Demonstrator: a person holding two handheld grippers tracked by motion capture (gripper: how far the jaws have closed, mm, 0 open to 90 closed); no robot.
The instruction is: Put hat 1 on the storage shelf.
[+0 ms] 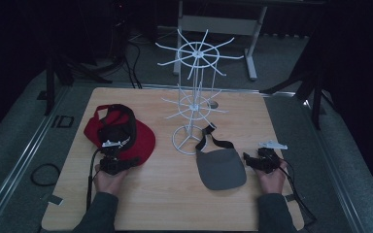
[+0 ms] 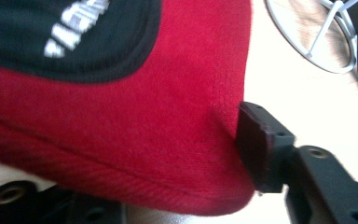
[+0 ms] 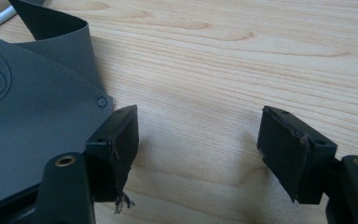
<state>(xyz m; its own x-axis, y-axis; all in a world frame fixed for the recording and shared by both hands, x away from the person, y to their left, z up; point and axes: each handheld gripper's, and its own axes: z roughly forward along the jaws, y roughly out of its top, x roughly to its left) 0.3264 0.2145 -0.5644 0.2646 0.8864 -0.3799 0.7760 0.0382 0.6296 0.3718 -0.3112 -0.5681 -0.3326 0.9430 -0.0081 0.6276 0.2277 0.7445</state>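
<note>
A red cap (image 1: 126, 141) with a black inner band lies on the left of the wooden table (image 1: 175, 204). My left gripper (image 1: 120, 154) is at its near edge. In the left gripper view the red brim (image 2: 144, 140) lies between the jaws. One pad (image 2: 256, 149) presses against its edge and dents the fabric, while the other jaw is hidden under the cap. A flat grey pouch (image 1: 221, 167) with a black strap lies right of centre. My right gripper (image 1: 252, 161) stands open at its right edge, with bare wood between the pads (image 3: 121, 144). The pouch (image 3: 28, 140) reaches just to the left jaw.
A white wire rack (image 1: 194, 97) with two tiers of spokes stands mid-table behind both things; its ring base (image 2: 307, 46) is close to the cap. A black cable loop (image 1: 43, 174) lies off the table's left side. A stand's legs (image 1: 250, 53) rise behind the table.
</note>
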